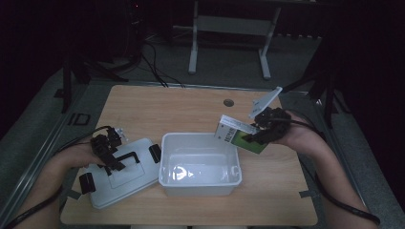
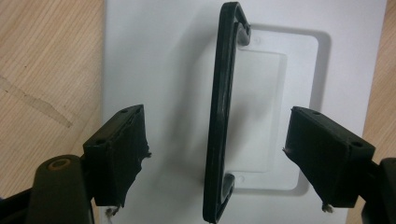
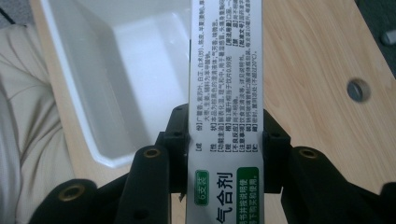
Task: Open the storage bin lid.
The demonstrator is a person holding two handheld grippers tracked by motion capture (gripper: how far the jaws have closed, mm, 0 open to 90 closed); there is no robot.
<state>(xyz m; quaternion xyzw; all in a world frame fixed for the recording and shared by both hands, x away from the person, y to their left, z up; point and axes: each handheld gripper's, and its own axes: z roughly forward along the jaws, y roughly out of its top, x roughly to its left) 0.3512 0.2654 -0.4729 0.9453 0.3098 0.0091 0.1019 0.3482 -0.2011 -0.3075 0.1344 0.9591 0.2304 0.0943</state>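
A white lid (image 1: 136, 183) with a black handle (image 1: 128, 159) lies flat on the wooden table, left of an open white bin (image 1: 200, 191). My left gripper (image 1: 113, 163) hovers over the lid; in the left gripper view it (image 2: 215, 121) is open, jaws either side of the handle (image 2: 224, 70) without touching it, the lid (image 2: 159, 56) beneath. My right gripper (image 1: 249, 137) is shut on a white-and-green printed box (image 1: 233, 132), tilted above the bin's right rim. In the right gripper view both jaws of the gripper (image 3: 226, 128) press the box (image 3: 226, 56), with the bin (image 3: 116, 70) below left.
The table (image 1: 167, 109) has a round cable hole (image 1: 229, 102) at the back, which also appears as the hole (image 3: 358, 89) in the right gripper view. Black latches sit on the lid's ends (image 1: 87, 182). Desk legs (image 1: 193, 52) and cables stand on the floor beyond.
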